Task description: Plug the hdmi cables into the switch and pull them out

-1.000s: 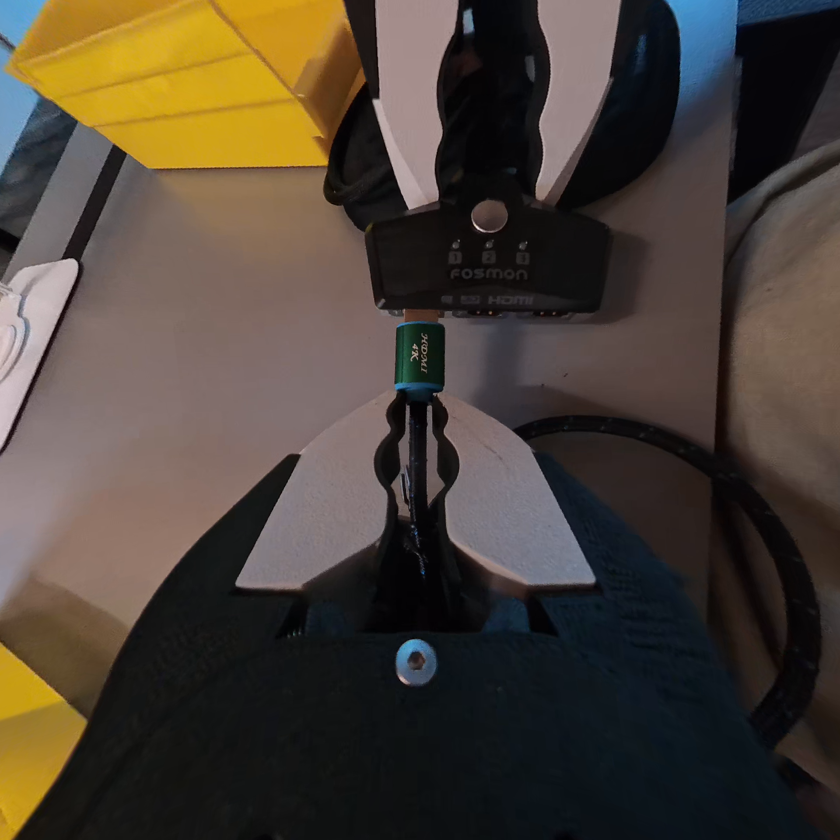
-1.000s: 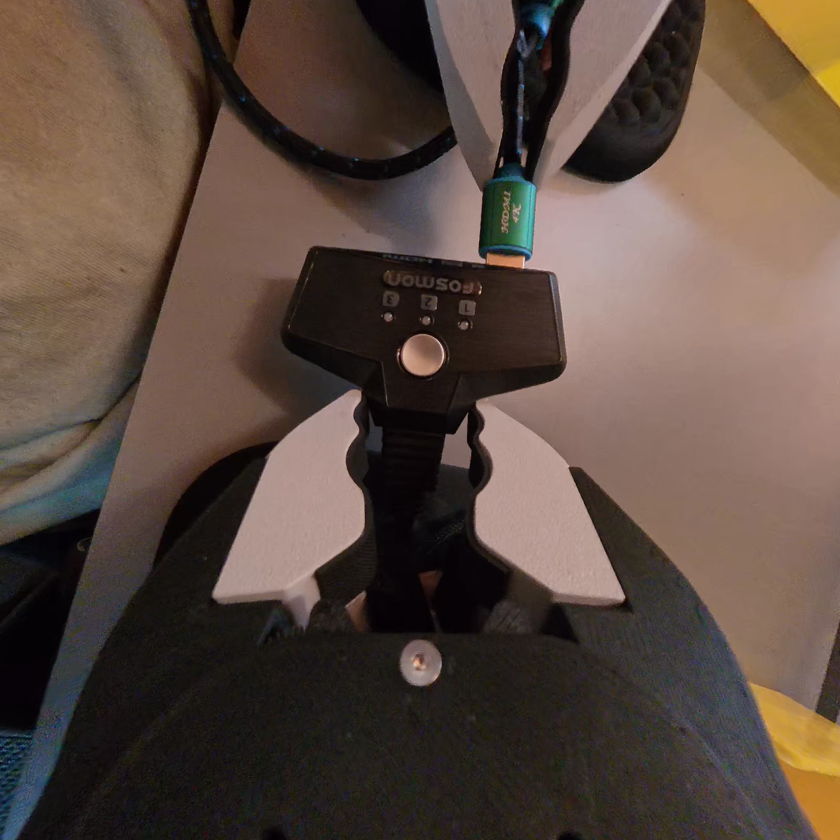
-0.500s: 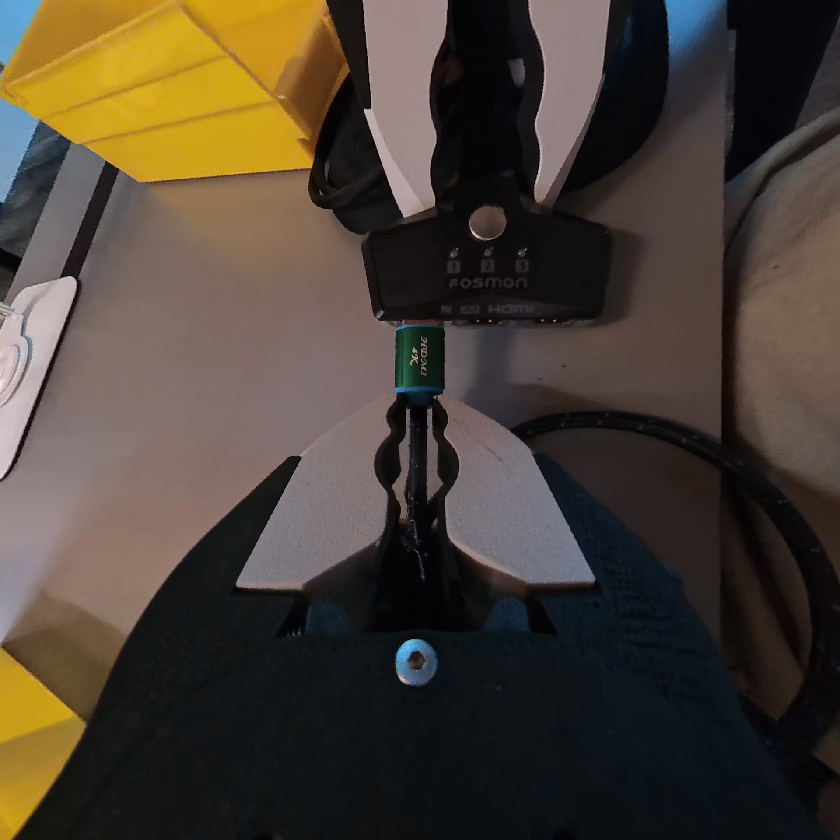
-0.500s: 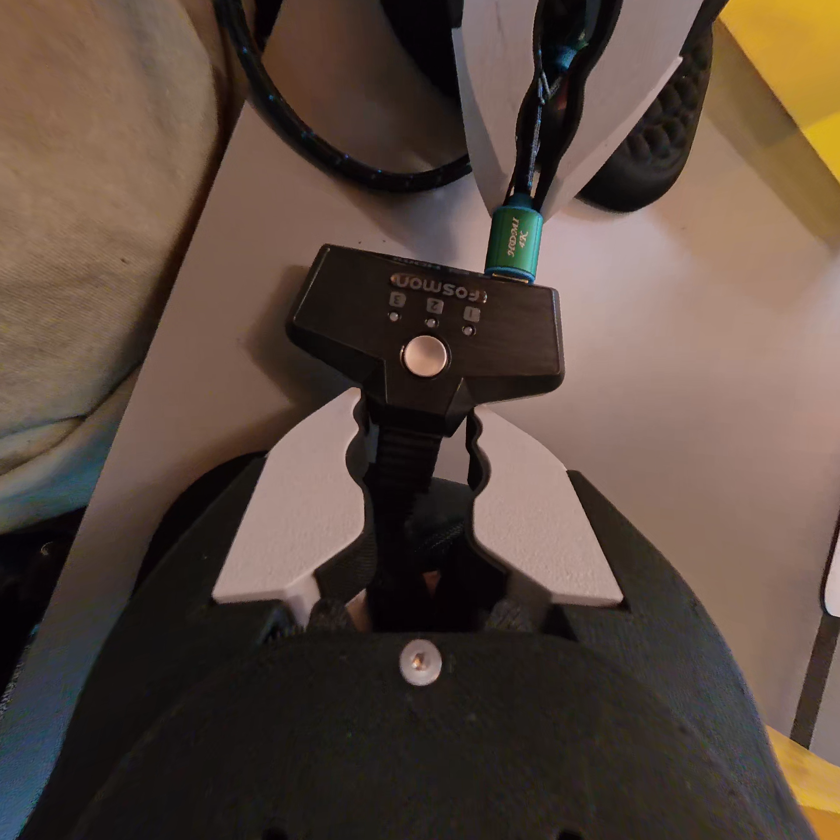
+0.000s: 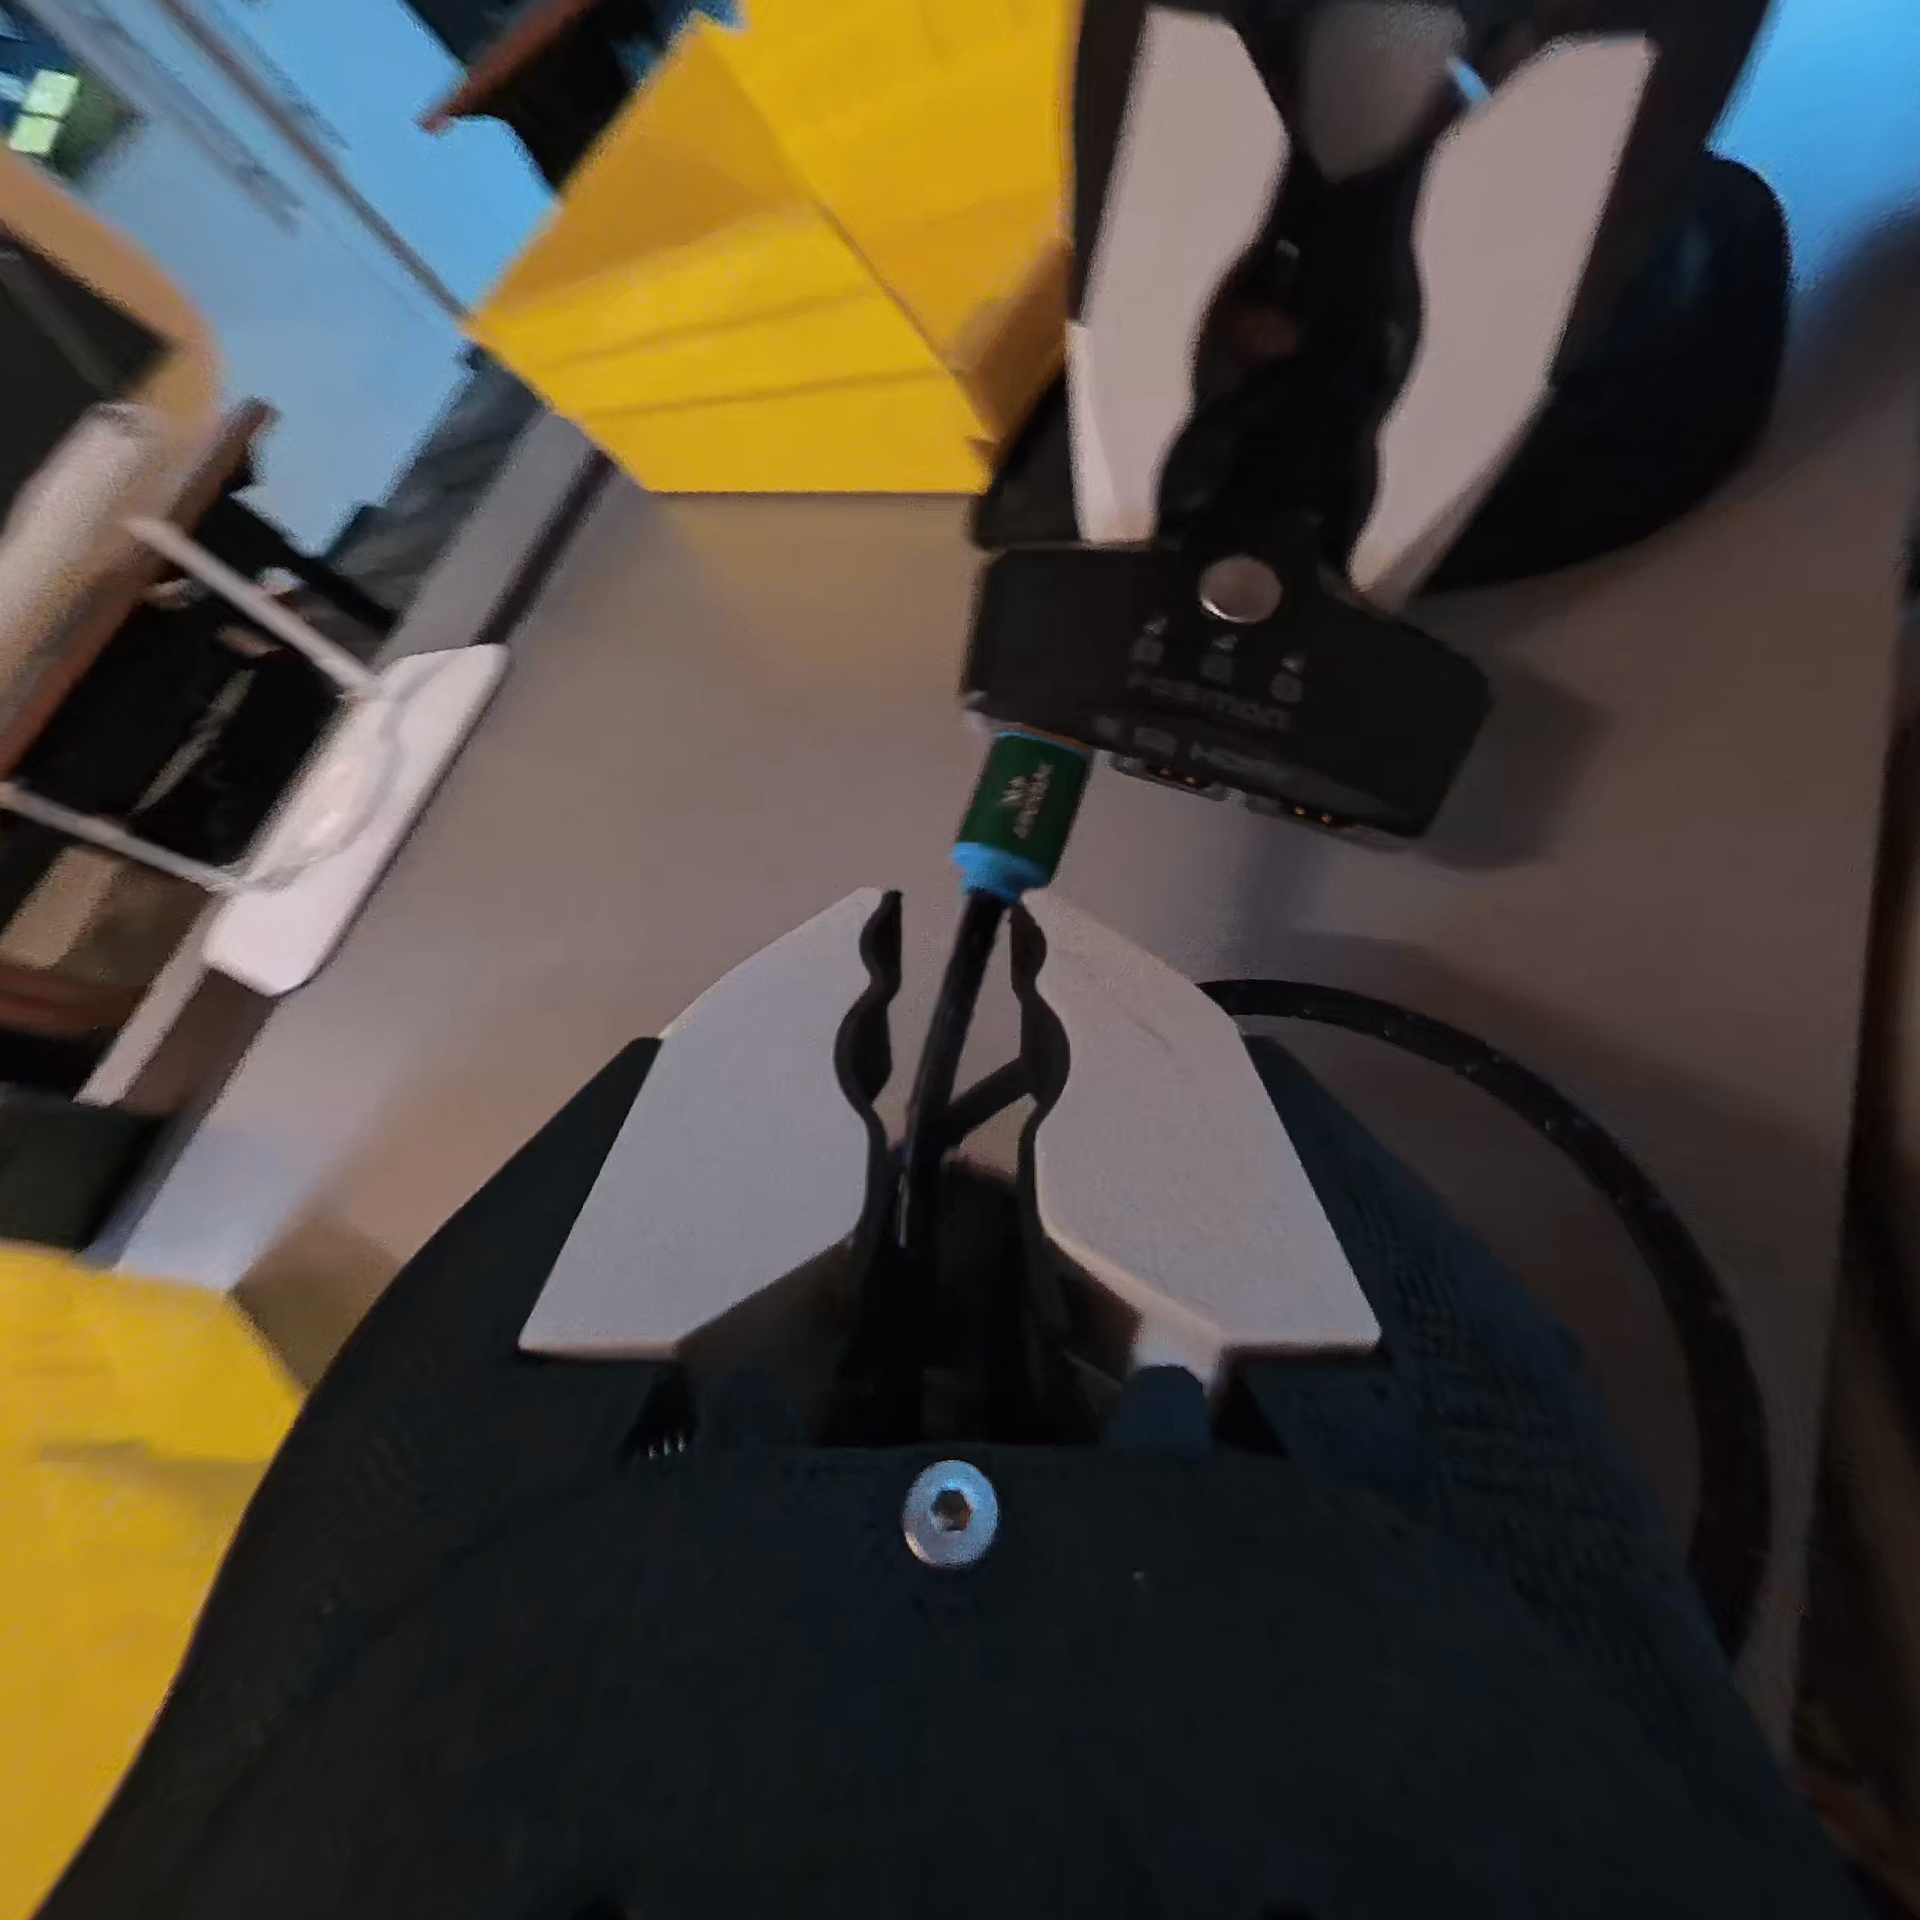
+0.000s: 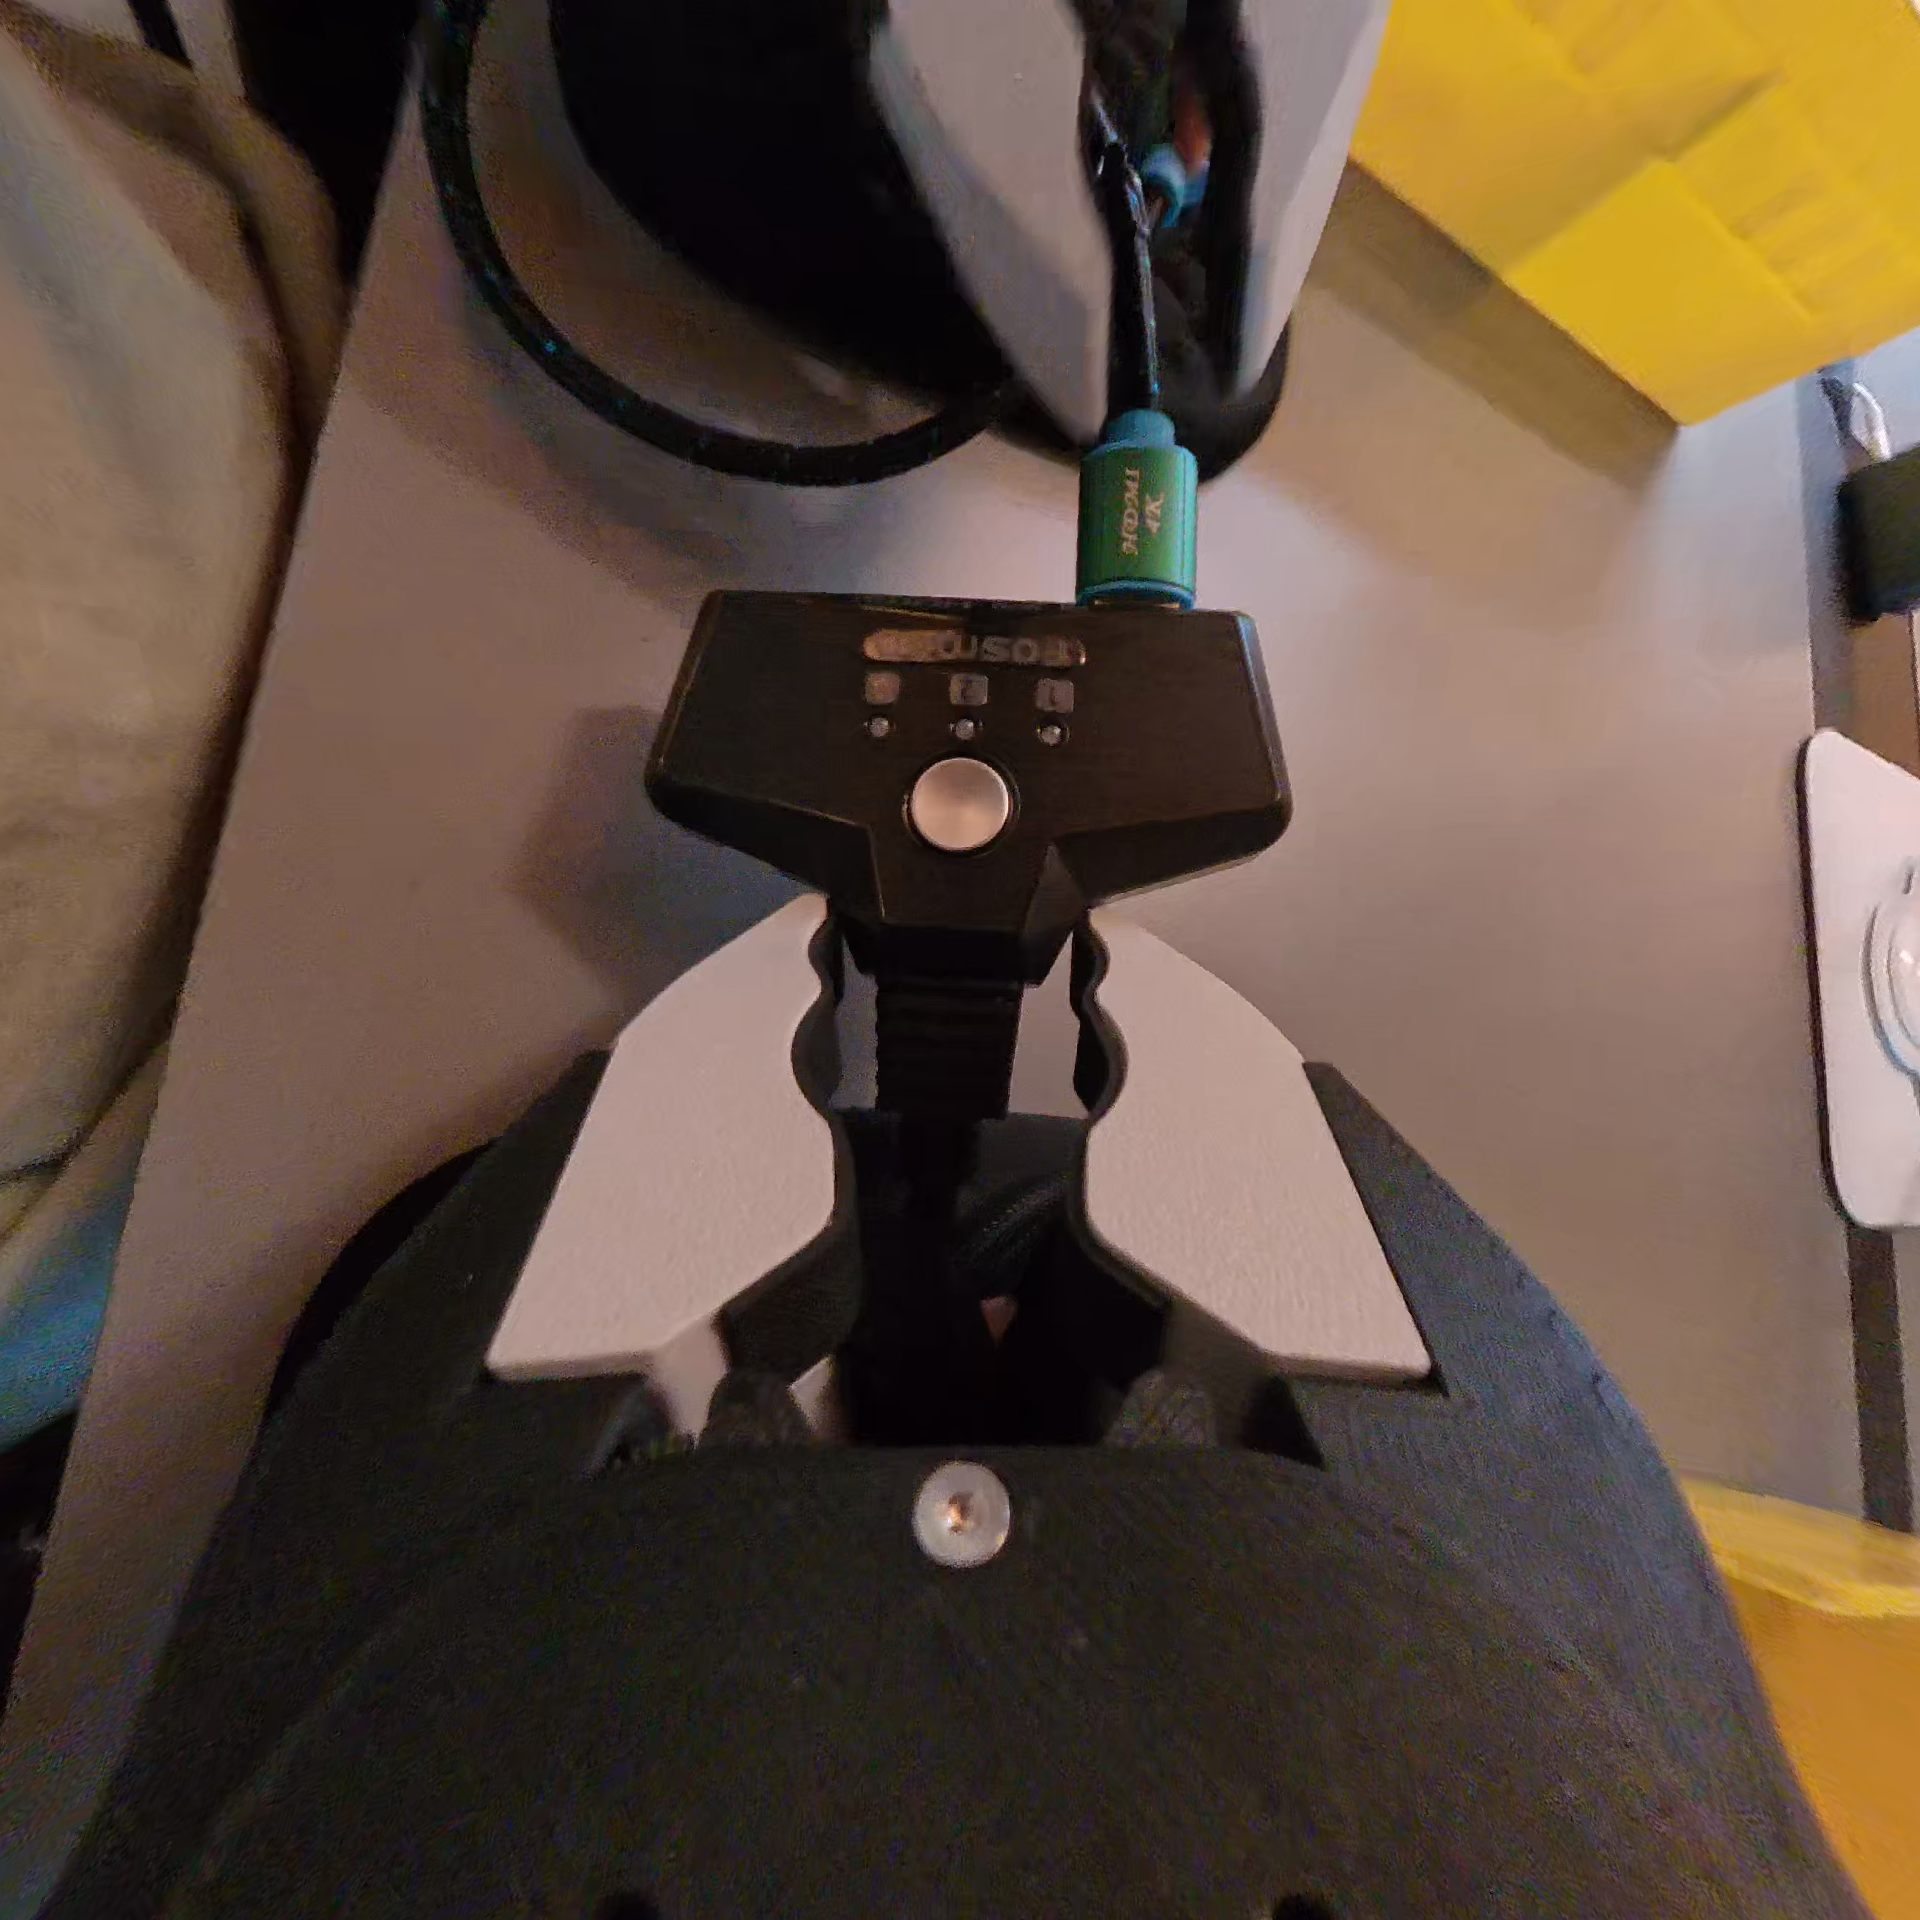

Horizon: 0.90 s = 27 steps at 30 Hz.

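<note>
left tool (image 5: 951,914): spread, cable loose | right tool (image 6: 956,935): pinching switch (image 6: 966,727) | green plug (image 6: 1138,525) seated; regrip plug body, pull straight

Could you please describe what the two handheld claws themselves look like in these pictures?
Both look alike: the left claw and the right claw each have two pale grey, wedge-shaped fingers with wavy black inner edges, on a textured black body with a silver hex screw at its centre.

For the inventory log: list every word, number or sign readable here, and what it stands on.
Writing is not quoted; only where it stands.
Top of black switch: a logo, three small marks.
Port edge of black switch: print, blurred.
Shell of green plug: pale lettering.
</note>
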Available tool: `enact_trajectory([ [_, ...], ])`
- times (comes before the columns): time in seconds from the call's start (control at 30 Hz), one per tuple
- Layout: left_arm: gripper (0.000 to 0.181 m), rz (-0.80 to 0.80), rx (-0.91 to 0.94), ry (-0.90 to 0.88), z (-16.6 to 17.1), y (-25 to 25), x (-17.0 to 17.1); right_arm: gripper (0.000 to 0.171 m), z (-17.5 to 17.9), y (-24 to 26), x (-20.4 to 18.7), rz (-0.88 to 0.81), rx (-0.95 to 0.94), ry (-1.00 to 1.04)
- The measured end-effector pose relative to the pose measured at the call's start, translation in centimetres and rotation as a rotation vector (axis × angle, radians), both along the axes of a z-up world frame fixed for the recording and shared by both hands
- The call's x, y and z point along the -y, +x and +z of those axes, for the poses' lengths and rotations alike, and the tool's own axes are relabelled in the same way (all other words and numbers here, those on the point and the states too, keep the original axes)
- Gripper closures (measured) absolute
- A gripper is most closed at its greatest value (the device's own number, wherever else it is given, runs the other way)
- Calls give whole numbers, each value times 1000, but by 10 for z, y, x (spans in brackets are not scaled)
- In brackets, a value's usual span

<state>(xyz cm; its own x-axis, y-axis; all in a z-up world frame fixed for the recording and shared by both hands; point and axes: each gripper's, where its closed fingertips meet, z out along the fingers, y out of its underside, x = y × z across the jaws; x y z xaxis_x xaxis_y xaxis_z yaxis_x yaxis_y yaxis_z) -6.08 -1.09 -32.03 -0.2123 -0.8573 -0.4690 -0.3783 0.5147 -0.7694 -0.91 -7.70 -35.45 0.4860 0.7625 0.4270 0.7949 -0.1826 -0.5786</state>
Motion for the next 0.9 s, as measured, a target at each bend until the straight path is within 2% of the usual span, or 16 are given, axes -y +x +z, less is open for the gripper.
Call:
enact_trajectory([
  [0.17,158,137,303,-10,68,-45,-36,128,-6,10,-7,-121,-35,-33],
  [0.23,157,208,386,-7,87,-71,-58,119,1,10,-11,-135,-38,28],
  [0.3,153,332,433,-8,99,-100,-85,108,12,15,-14,-184,-36,102],
  [0.4,146,553,539,-41,117,-150,-127,114,44,22,-14,-263,-139,250],
  [0.47,136,637,585,-129,119,-176,-145,115,66,26,-7,-295,-252,318],
  [0.6,114,554,396,-395,88,-180,-145,114,94,28,10,-269,-419,376],
  [0.73,118,521,131,-379,61,-162,-159,112,104,32,15,-275,-414,395],
  [0.9,129,577,-248,-315,23,-136,-206,113,111,23,17,-245,-392,428],
])
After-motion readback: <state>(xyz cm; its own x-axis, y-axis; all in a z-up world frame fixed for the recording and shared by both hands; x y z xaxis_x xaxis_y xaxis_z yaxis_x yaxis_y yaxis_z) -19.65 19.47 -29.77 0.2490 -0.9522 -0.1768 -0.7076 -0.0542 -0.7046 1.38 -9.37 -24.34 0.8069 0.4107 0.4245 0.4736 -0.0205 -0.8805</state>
